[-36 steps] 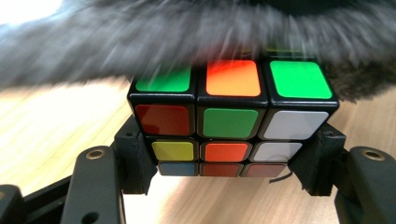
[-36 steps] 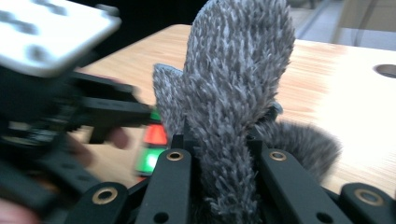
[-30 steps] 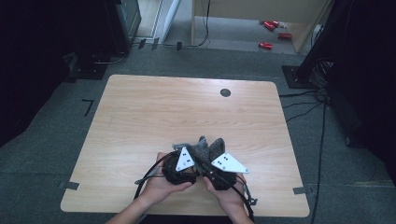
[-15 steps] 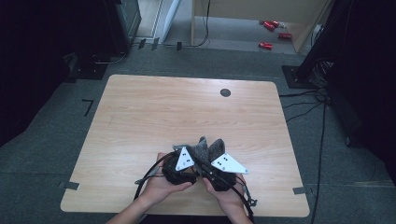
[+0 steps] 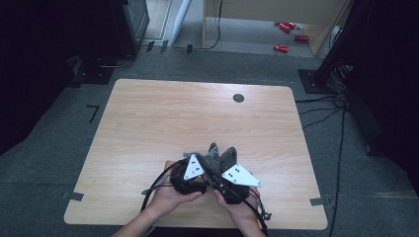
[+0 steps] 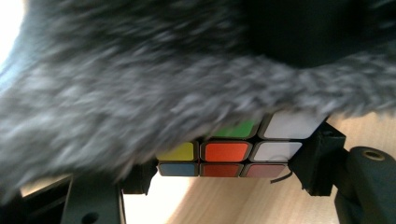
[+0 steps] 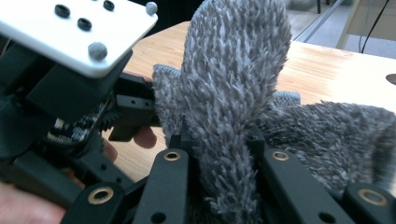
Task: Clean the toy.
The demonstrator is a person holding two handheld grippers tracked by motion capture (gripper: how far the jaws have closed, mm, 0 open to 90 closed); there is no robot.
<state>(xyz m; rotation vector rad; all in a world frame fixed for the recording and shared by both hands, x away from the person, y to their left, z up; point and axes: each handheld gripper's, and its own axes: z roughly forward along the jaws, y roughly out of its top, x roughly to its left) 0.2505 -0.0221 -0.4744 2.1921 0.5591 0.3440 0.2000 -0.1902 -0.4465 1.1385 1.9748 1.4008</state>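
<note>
Grey fuzzy knit, that's the centre of it: a woolly sock bunched at the near edge of the light wooden table, right between the two grippers. From the high view, the left gripper and right gripper sit touching side by side, each with its pale three-cornered plate on top, both hands wrapped around them and black cables trailing off the near edge. Far side of the table there's a small dark round grommet, well apart from the action. Beyond the table, on the floor at the far right, some red objects, too small to name, and dark stands and cables on either side. Now the right gripper view gives what the high view can't: the sock standing upright, pinched between that gripper's black jaws, closed tight on the knit, with the left gripper's body and plate close on the left. And the left gripper view springs the surprise: under the blurred grey sock, a Rubik's cube clamped between the jaws, showing yellow, orange, white, green and blue stickers. No readable writing anywhere.
</note>
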